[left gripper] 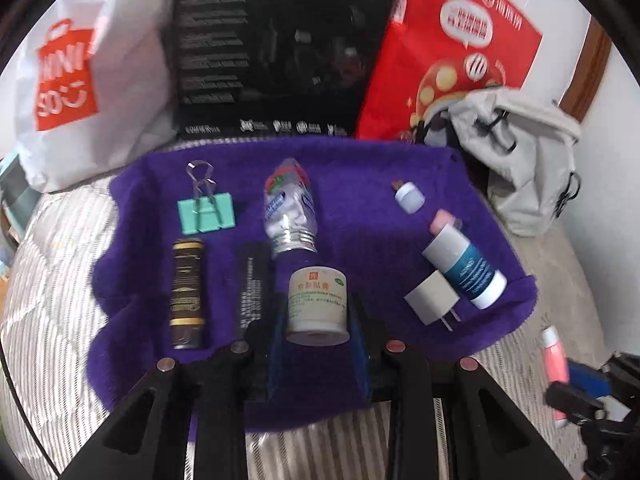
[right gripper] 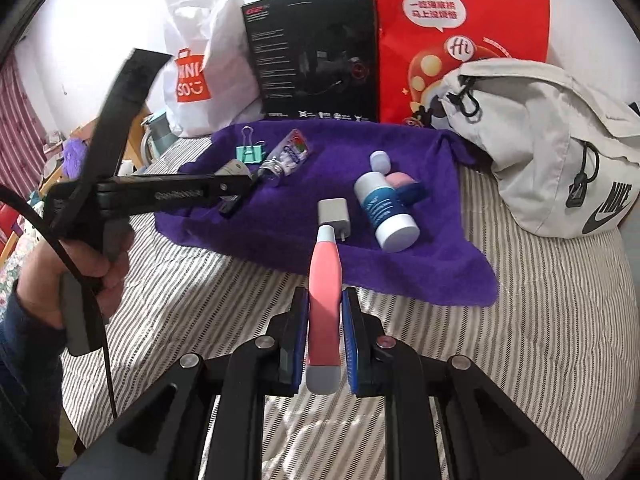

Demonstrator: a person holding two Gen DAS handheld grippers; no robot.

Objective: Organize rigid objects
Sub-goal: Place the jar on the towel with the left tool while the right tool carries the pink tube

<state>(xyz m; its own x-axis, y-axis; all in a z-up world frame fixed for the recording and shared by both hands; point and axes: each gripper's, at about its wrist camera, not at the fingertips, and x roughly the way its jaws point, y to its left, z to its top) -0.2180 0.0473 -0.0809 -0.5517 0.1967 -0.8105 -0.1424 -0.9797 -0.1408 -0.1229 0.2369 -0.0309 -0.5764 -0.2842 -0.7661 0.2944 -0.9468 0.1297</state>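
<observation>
A purple towel on the striped bed holds a teal binder clip, a clear bottle, a black-and-gold tube, a black tube, a white charger plug and a blue-and-white cylinder. My left gripper is shut on a cream labelled jar over the towel's near part. My right gripper is shut on a pink tube, which is held above the bed cover just short of the towel's front edge.
Against the wall behind the towel stand a white shopping bag, a black box and a red bag. A grey backpack lies to the right. A person's hand holds the left gripper.
</observation>
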